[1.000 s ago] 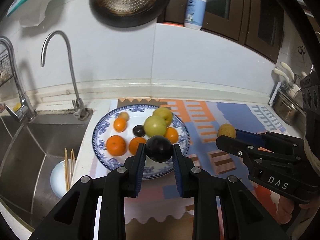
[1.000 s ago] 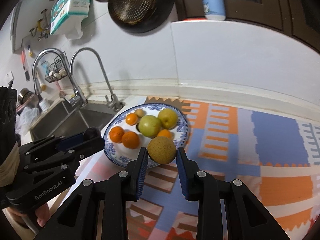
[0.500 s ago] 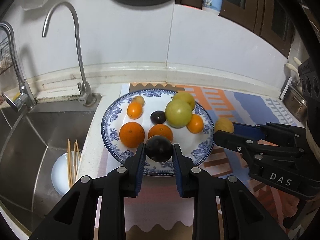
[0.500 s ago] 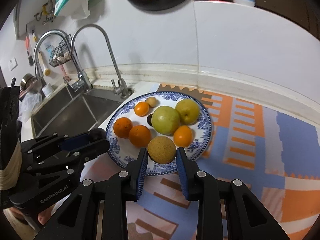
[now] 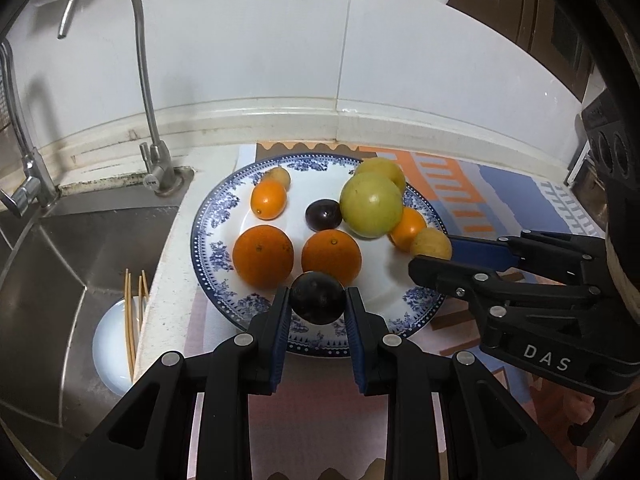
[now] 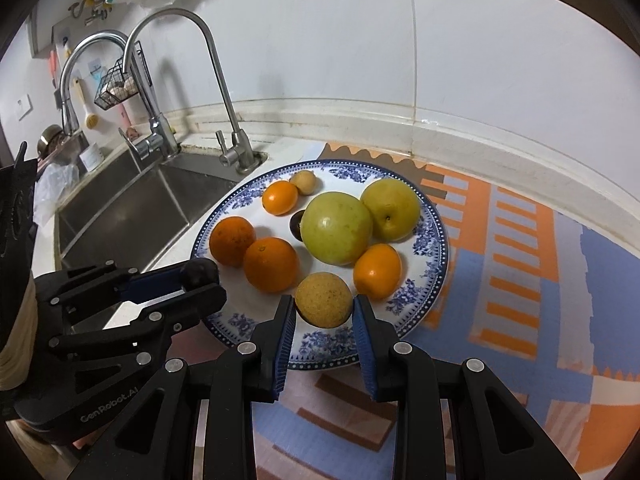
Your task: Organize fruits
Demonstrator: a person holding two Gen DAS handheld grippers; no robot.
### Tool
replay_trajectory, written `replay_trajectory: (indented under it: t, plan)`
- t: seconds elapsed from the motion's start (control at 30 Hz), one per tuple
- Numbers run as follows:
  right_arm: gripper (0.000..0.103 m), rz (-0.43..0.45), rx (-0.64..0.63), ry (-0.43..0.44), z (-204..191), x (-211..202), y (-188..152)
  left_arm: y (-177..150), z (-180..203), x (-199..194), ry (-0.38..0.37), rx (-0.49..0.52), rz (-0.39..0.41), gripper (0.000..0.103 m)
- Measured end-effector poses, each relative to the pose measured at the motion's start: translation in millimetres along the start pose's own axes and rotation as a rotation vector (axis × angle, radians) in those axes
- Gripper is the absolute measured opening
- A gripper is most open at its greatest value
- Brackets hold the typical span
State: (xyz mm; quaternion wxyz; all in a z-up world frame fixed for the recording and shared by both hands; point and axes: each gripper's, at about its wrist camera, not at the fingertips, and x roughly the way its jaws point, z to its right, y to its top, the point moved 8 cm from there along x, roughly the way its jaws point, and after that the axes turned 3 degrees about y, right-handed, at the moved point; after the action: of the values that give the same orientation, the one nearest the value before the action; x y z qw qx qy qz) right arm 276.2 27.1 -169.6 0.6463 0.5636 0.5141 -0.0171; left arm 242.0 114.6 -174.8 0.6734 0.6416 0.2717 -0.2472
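The left gripper (image 5: 317, 305) pinched a round dark plum (image 5: 317, 298) over the blue-patterned plate (image 5: 216, 216)'s near rim. The right gripper (image 6: 324, 312) clamped a round yellow-brown fruit (image 6: 323, 299) above that rim; neither fruit showed a long axis.

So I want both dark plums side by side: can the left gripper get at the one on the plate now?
Probably not yet: the left gripper is shut on a dark plum, and two oranges sit before the plate's plum.
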Motion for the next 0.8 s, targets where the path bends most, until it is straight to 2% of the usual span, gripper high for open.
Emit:
replay_trajectory:
  t: [0.23, 0.33, 0.43, 0.5, 0.67, 0.77, 0.8]
  plan:
    - [0.031, -0.016, 0.009, 0.009, 1.1, 13.0, -0.4, -0.5, 1.6, 6.3, -0.011, 0.012, -0.019, 0.028]
    - [0.032, -0.017, 0.025, 0.008, 3.1, 15.8, 0.1, 1.0, 0.8, 3.0, -0.005, 0.014, -0.008, 0.041]
    - [0.041, -0.006, 0.039, 0.000, 5.5, 12.0, 0.0, 2.6, 1.0, -5.9, 0.015, 0.027, 0.011, 0.044]
    - [0.041, 0.008, 0.047, -0.015, 6.8, 5.0, -0.9, 2.5, 0.3, -12.6, 0.040, 0.030, 0.019, 0.044]
    - [0.041, 0.057, 0.074, -0.063, 8.4, -27.1, -7.2, 3.7, 4.2, -37.5, 0.049, 0.032, 0.051, 0.047]
    - [0.042, 0.088, 0.091, -0.099, 8.2, -50.2, -12.4, 6.6, 10.2, -55.5, 0.052, 0.038, 0.081, 0.054]
    - [0.045, 0.099, 0.097, -0.116, 8.4, -59.3, -14.7, 7.5, 12.7, -61.5, 0.049, 0.042, 0.092, 0.056]
